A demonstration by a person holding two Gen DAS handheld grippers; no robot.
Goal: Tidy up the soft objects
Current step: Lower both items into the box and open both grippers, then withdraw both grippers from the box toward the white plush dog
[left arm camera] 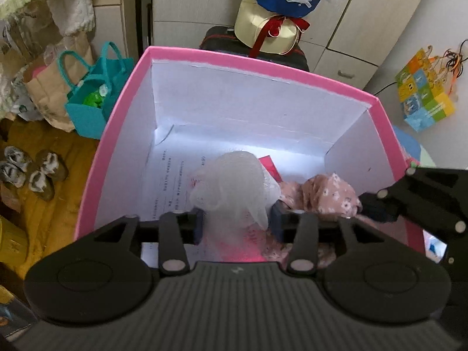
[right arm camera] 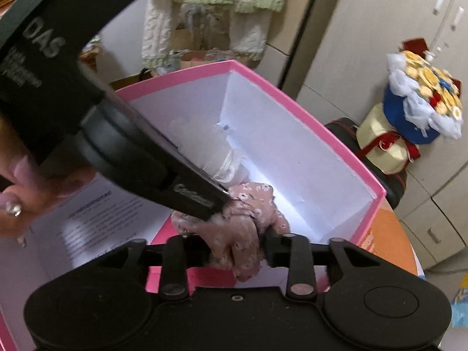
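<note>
Left wrist view: I look down into a pink box (left arm camera: pixel 257 61) with white inner walls.
Left claw (left arm camera: pixel 237 223): released; its fingers stand apart on either side of a white net cloth (left arm camera: pixel 234 181), and I see no squeeze on it.
White net cloth: bunched upright on the floor of the box, near its middle.
Right claw (right arm camera: pixel 235 250): released as well; a pink flowered cloth (right arm camera: pixel 248 213) lies between its parted fingers, with a slight gap on one side.
Flowered cloth: crumpled on the box floor, just beside the net cloth.
Readable writing: "DAS" in pale letters on the body of the left claw, seen in the right wrist view; smaller lines under it and a mark near its tip are too blurred for me to read.
Printed sheet (left arm camera: pixel 172 181): lies flat on the box floor under the cloths; rows of small print, not legible.
Only in the left view: a teal bag (left arm camera: pixel 90 111) with handles, a brown paper bag beside it, furry slippers (left arm camera: pixel 32 172) on a yellow mat, and a bright patchwork gift bag (left arm camera: pixel 424 99).
Only in the right view: a hand (right arm camera: pixel 26 196) with long decorated nails holding the left claw.
Both views: a blue-wrapped bouquet (right arm camera: pixel 421 108) standing on a cream round box beyond the pink box.
</note>
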